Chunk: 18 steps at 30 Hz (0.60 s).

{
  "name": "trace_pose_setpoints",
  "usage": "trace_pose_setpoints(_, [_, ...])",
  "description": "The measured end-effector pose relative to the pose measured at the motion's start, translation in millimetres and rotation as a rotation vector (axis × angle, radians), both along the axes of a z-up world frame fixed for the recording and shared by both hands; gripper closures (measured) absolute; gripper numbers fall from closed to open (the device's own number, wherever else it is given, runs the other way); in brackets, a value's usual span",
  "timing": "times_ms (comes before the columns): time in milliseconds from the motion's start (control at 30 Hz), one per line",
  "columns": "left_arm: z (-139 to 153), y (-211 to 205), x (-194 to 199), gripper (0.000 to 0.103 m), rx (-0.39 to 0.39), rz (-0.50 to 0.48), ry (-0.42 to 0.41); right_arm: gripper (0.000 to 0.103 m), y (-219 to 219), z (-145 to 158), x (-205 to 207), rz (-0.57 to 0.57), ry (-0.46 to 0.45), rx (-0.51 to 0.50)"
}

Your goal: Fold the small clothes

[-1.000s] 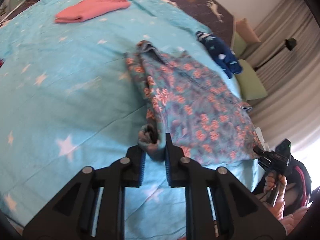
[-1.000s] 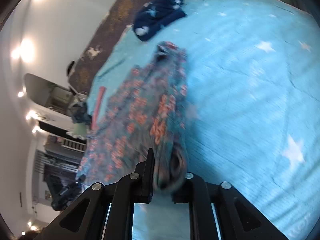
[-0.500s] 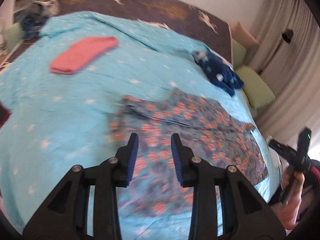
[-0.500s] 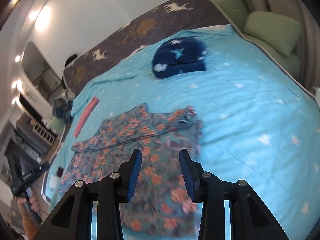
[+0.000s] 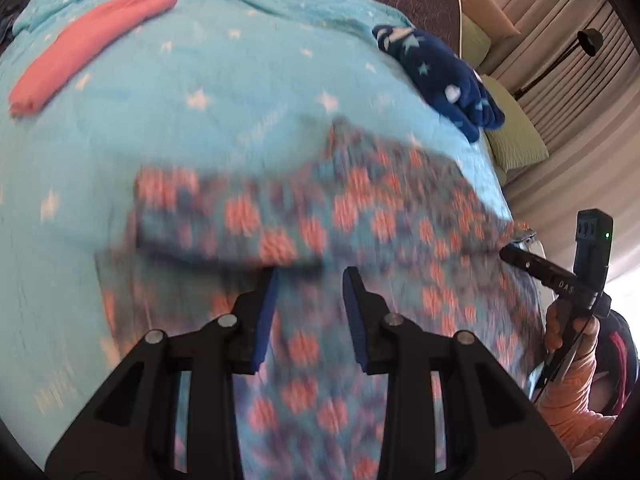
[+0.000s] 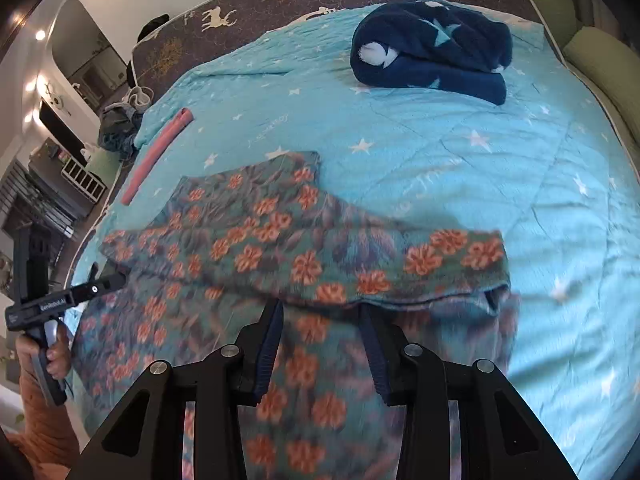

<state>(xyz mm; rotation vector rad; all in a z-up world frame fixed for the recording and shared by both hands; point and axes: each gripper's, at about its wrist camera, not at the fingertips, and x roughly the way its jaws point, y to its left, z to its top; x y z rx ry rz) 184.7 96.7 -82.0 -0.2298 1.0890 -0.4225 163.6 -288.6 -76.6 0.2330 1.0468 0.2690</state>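
Note:
A teal garment with orange flowers (image 5: 360, 216) lies spread on the blue star bedspread (image 5: 160, 92), one part folded over the rest; it also shows in the right wrist view (image 6: 280, 248). My left gripper (image 5: 308, 276) is open and empty, just above the garment's fold edge. My right gripper (image 6: 320, 312) is open and empty over the garment near the fold. The right gripper shows at the garment's right edge in the left wrist view (image 5: 516, 258). The left gripper shows at its left edge in the right wrist view (image 6: 108, 278).
A folded pink cloth (image 5: 88, 44) lies at the far left of the bed, also in the right wrist view (image 6: 156, 156). A folded navy star garment (image 6: 432, 48) lies at the far side (image 5: 436, 72). Green pillows (image 5: 516, 136) and curtains are to the right.
Both grippers let go of the garment's ends and opened. They lifted back, and the garment now lies flat on the bed with one part folded over.

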Motion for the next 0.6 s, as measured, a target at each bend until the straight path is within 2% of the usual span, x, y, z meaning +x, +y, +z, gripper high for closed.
trace_pose_setpoints(100, [10,5,25,0.060,0.035,0.040,-0.047,0.063,-4,2,20,-0.013,-0.017,-0.006])
trace_pose_setpoints(200, [18,15,36,0.060,0.013,0.072,-0.081,0.063,-12,11,36,-0.044,-0.054,-0.024])
trace_pose_setpoints(267, [24,23,35,0.057,-0.012,0.077,-0.115,0.063,-17,17,34,-0.031,-0.076,-0.019])
trace_pose_setpoints(333, [33,34,29,0.052,-0.019,0.100,-0.174,0.058,-22,24,27,-0.022,-0.109,-0.040])
trace_pose_setpoints(433, [46,54,20,0.045,-0.022,0.171,-0.259,0.053,-39,28,18,-0.065,-0.145,-0.064])
trace_pose_setpoints(533, [48,64,20,0.045,-0.057,0.199,-0.247,0.052,-53,24,19,-0.111,-0.118,-0.022])
trace_pose_setpoints(600, [45,59,19,0.045,-0.044,0.181,-0.236,0.052,-52,21,20,-0.112,-0.100,-0.010])
